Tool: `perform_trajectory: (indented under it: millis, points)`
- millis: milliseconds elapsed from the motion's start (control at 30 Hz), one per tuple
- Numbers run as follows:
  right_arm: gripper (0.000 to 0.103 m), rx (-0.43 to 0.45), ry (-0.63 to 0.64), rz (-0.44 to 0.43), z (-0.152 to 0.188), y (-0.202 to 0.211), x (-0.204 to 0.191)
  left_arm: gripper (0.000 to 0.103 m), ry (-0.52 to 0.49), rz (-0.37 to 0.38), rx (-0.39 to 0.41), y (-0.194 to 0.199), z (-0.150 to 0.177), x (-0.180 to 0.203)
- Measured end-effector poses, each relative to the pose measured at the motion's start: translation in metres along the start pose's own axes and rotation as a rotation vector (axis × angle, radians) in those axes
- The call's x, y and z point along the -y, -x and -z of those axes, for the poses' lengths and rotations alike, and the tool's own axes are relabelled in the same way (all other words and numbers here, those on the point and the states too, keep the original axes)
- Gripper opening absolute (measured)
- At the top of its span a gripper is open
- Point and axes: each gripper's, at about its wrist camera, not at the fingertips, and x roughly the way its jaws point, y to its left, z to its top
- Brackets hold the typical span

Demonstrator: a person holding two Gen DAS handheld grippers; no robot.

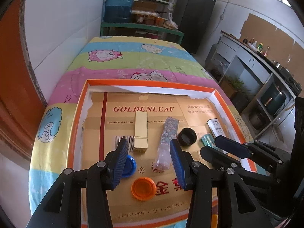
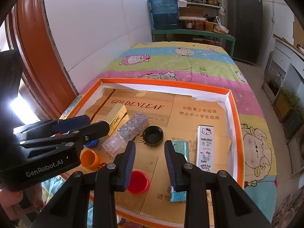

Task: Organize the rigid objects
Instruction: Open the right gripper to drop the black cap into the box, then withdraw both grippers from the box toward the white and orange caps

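Left wrist view: the gold box (image 1: 141, 131) lies flat in the orange tray (image 1: 152, 84), just past the spread, empty left claw (image 1: 149, 162). It looks light, stiff and slippery (pinch its long sides). The right claw (image 2: 150, 163) is spread too.

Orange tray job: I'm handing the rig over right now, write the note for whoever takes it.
Left tool: open, empty, above the tray's near left part.
Right tool: open, empty, above the near middle.
All items lie loose in the orange tray: gold box and patterned tube left of centre, black cap in the middle, Hello Kitty box and teal box on the right, blue cap, orange cap and red cap near the front.
Done: no sorting is visible.
Left: group the caps and line up the boxes.
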Motion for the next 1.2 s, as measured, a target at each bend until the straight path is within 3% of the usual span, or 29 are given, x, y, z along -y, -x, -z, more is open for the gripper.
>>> perform_trajectory:
  millis: [1200]
  points:
    - [0.031, 0.065, 0.02, 0.018, 0.032, 0.079, -0.026, 0.047, 0.028, 0.044, 0.068, 0.083, 0.047, -0.001]
